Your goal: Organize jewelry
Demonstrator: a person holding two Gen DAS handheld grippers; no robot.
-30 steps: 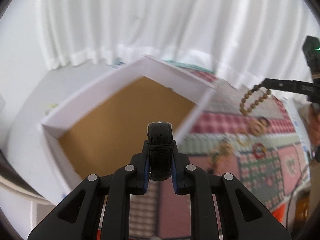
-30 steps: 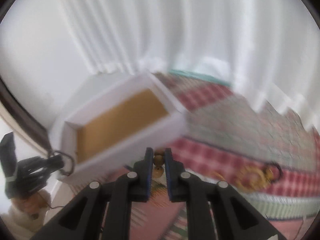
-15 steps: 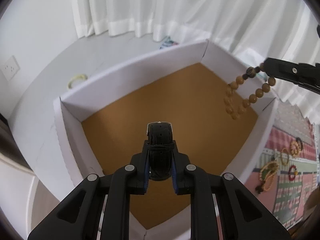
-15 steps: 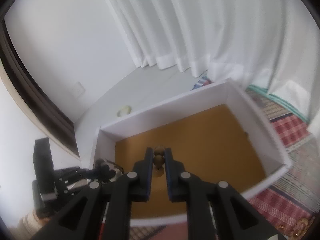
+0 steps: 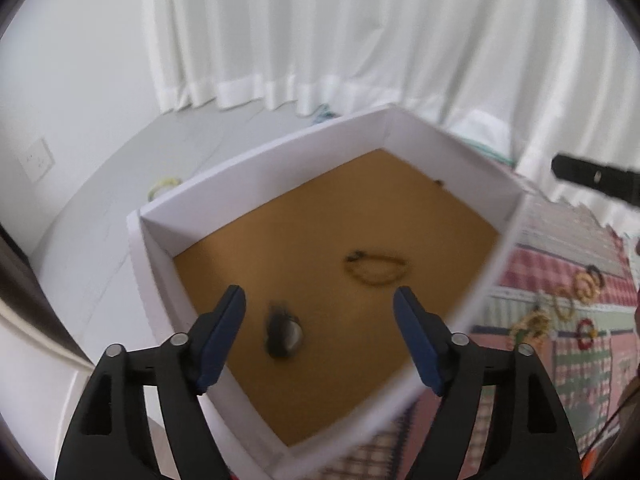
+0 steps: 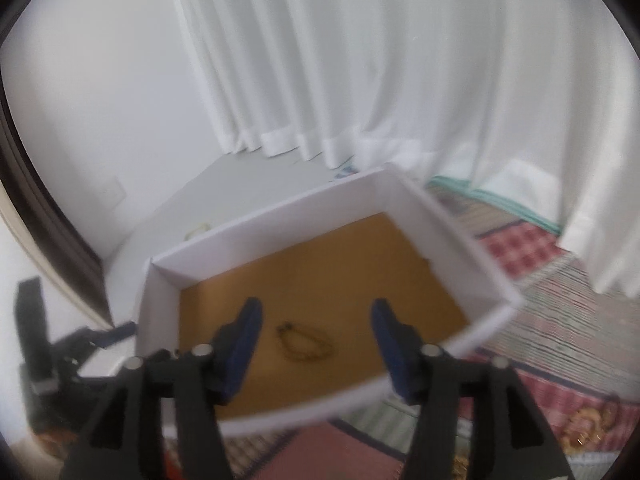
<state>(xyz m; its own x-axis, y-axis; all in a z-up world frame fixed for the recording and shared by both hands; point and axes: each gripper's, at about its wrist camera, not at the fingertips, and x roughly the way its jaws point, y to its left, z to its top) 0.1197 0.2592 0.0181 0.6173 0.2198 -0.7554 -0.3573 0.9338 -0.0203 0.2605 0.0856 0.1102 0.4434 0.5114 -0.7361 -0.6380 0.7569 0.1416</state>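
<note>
Jewelry now lies in the white cardboard box (image 5: 256,168) with its brown floor: a black strap watch (image 5: 283,331) and a brown beaded bracelet (image 5: 376,267), well apart. Both the left claw (image 5: 319,322) and right claw (image 6: 316,336) have just been opening and stand apart, empty. We judge the light, limp bracelet best pinched across its beads, the stiffer watch at its strap.

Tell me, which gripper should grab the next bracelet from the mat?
Probably the right gripper. Both have just opened, dropping the watch and bead bracelet into the box. The leftover bracelets lie beyond the box's right wall.
</note>
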